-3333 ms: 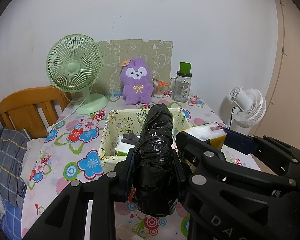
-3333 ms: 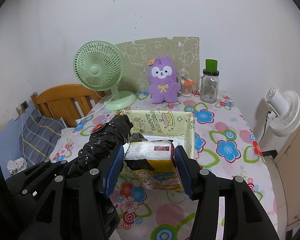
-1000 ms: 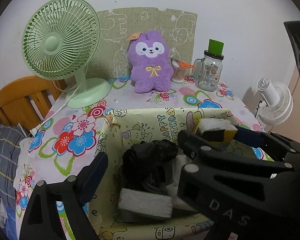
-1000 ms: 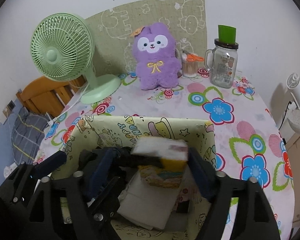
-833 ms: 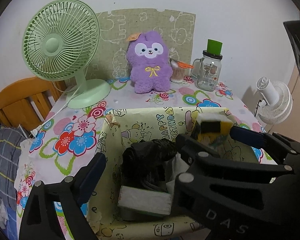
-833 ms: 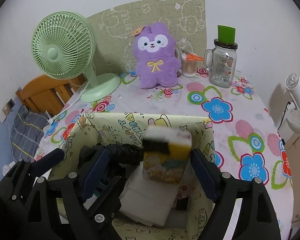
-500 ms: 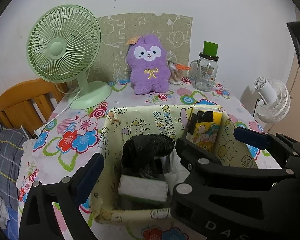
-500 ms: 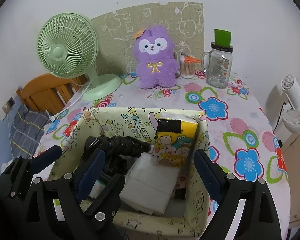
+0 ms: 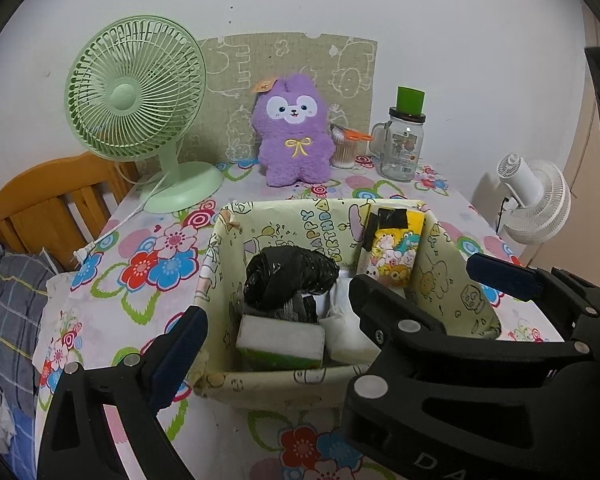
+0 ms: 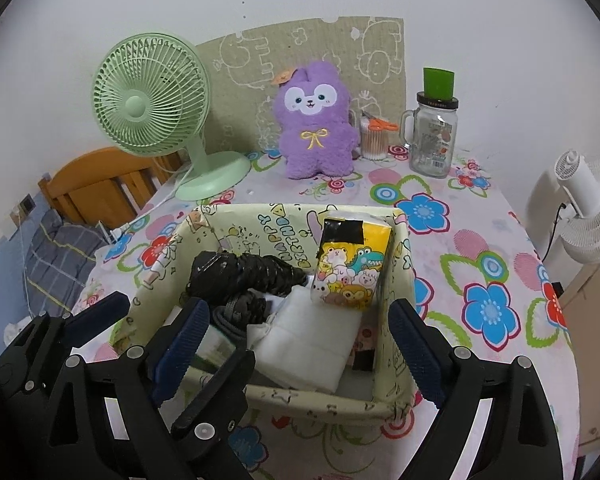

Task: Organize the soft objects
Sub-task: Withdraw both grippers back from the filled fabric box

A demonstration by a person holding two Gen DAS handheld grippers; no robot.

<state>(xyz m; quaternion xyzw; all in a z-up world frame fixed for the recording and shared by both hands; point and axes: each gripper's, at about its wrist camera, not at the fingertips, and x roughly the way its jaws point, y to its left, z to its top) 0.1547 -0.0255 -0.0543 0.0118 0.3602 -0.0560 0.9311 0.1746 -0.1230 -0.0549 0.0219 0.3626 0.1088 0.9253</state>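
Observation:
A pale yellow cartoon-print box [image 9: 284,376] [image 10: 308,398] stands on the flowered table. Inside lie a black plastic roll [image 9: 288,276] [image 10: 240,272], a yellow cartoon tissue pack [image 9: 392,252] [image 10: 352,264] leaning upright against the right wall, a white-green sponge [image 9: 280,338] and white soft packs [image 10: 308,344]. My left gripper [image 9: 272,332] is open and empty above the box's near side. My right gripper [image 10: 300,340] is open and empty, its fingers to either side of the near part of the box. A purple plush [image 9: 292,132] [image 10: 316,120] stands at the back.
A green desk fan [image 9: 140,108] [image 10: 156,112] stands back left, its cord trailing off the table. A glass jar with green lid [image 9: 400,140] [image 10: 434,136] and a cotton-swab cup [image 10: 374,136] stand back right. A white fan [image 10: 588,208] stands beyond the right edge, a wooden chair [image 9: 48,196] at left.
Both grippers let go of the black roll and the tissue pack, which now rest in the box. Both grippers have drawn back toward me, open.

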